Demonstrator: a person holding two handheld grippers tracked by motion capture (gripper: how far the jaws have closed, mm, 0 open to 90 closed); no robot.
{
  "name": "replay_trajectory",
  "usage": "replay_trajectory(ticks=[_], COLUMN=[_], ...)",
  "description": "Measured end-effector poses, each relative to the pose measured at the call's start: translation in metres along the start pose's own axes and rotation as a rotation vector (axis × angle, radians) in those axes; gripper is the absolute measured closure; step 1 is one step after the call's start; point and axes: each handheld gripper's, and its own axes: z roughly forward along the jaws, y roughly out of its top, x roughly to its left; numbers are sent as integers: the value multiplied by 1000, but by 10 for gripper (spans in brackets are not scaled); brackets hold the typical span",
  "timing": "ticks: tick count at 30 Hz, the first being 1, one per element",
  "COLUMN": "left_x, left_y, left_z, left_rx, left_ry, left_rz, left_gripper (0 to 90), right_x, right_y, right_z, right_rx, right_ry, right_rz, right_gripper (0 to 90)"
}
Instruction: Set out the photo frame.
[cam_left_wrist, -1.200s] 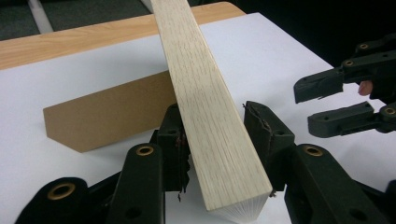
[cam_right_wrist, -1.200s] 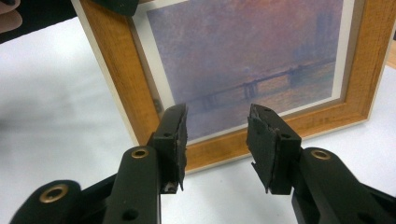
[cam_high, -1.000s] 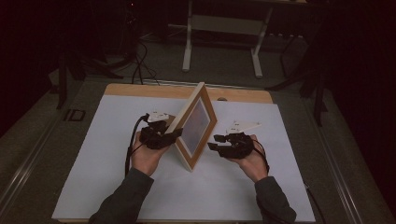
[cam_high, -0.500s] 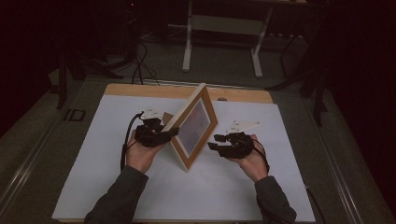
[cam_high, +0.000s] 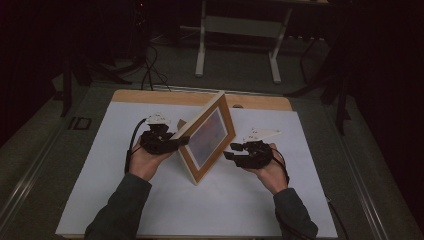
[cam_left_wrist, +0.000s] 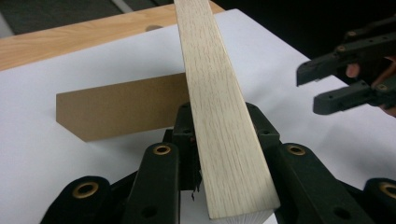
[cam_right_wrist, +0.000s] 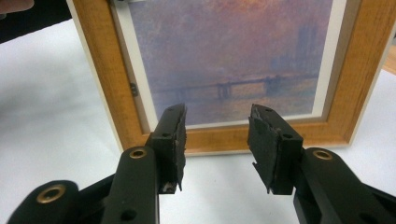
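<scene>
On the white-covered desk (cam_high: 100, 190) a wooden picture frame (cam_high: 207, 137) stands tilted on its lower corner, its back hidden in the high view, gripped along one edge by the left gripper (cam_high: 172, 142), while the right gripper (cam_high: 232, 154) hangs just before its front, jaws parted and empty.

Both grippers, the left gripper (cam_high: 172, 141) and the right gripper (cam_high: 235, 152), are black, with brass-ringed screw holes along the jaws. Each carries a pale grey three-cornered plate on top and trails a black cable. The person wears dark grey-green sleeves (cam_high: 117, 212).
</scene>
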Motion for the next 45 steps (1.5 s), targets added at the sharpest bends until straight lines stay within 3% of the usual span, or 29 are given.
replay_trajectory(ticks=[5, 15, 31, 33, 45], left_x=[4, 6, 19, 23, 32], left_y=[0, 2, 2, 3, 5], left_z=[-1, -2, -2, -1, 3], left_rx=[8, 34, 53, 61, 75], left_ry=[-67, -133, -230, -262, -359], left_rz=[22, 87, 110, 114, 151], left_gripper=[729, 732, 732, 731, 729], right_x=[-1, -5, -10, -11, -13], right_y=[0, -1, -1, -1, -1], right_z=[-1, -4, -6, -6, -8], right_rx=[0, -2, 8, 9, 10], right_ry=[-2, -11, -32, -33, -41], right_rz=[2, 4, 5, 6, 4], right_gripper=[556, 552, 549, 548, 545])
